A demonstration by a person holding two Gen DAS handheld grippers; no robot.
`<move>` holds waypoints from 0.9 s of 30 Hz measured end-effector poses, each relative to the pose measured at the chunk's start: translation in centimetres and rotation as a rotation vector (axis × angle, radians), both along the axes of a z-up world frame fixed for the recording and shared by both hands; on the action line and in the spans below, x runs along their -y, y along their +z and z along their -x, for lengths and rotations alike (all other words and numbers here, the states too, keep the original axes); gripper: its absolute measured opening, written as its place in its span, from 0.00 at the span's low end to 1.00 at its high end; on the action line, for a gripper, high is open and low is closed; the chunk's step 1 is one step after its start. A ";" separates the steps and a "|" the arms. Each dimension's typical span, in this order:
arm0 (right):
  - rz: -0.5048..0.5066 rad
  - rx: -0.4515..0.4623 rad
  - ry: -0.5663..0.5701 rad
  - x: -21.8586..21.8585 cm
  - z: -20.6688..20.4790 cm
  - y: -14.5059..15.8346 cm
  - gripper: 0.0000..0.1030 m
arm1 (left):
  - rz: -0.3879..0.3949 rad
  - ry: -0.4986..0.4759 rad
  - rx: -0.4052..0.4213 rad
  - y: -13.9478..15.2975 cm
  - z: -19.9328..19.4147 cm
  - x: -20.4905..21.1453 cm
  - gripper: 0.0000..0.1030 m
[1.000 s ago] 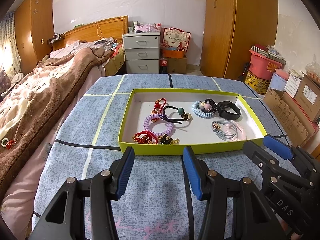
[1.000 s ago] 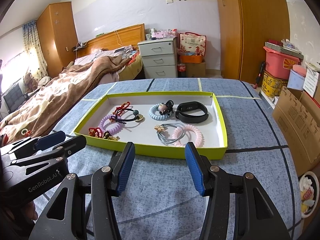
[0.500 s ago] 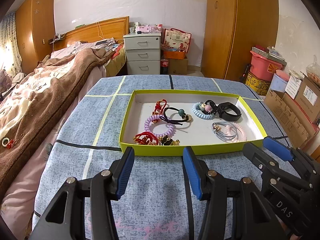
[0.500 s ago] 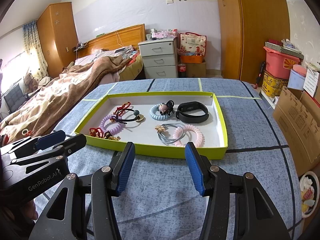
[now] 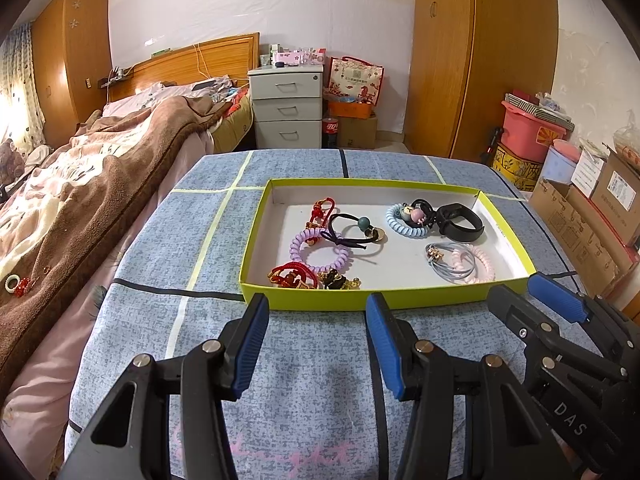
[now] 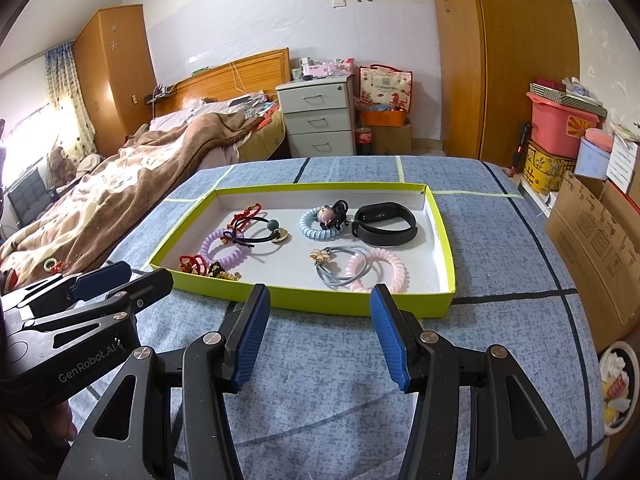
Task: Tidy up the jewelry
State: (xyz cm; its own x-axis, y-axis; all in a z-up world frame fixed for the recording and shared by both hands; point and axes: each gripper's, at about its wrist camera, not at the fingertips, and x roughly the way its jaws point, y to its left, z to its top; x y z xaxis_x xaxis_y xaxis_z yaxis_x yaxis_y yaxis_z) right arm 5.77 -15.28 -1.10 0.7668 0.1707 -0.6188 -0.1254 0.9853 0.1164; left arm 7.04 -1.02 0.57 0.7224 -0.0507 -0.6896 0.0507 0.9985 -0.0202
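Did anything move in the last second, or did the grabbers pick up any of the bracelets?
Almost nothing changed. The left gripper and right gripper stay open and empty, in front of the green tray. Nothing was picked up or let go. The purple coil hair tie, black wristband and pink coil hair tie lie in the tray where they were.

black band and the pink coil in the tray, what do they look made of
Black band: looks like matte rubber or silicone, a smooth, dull, even strip that holds its loop shape. Pink coil: seems glossy plastic, a spiral cord like a phone wire, slightly see-through with highlights. Tray: probably cardboard, with thin flat walls, green outside and white inside.
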 end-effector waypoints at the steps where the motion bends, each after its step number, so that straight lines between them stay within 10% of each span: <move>1: 0.000 0.000 0.000 0.0 0.0 0.0 0.51 | 0.000 0.001 -0.001 0.0 0.0 0.0 0.51; 27: -0.003 -0.007 -0.006 0.1 0.1 -0.3 0.51 | 0.004 0.012 -0.018 -0.3 0.1 0.1 0.51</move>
State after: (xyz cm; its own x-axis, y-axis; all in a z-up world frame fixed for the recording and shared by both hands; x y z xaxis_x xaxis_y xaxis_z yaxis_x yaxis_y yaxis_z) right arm 5.65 -15.41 -1.44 0.7636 0.1683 -0.6234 -0.1188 0.9856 0.1206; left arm 6.98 -1.08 0.29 0.7105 -0.0446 -0.7023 0.0382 0.9990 -0.0248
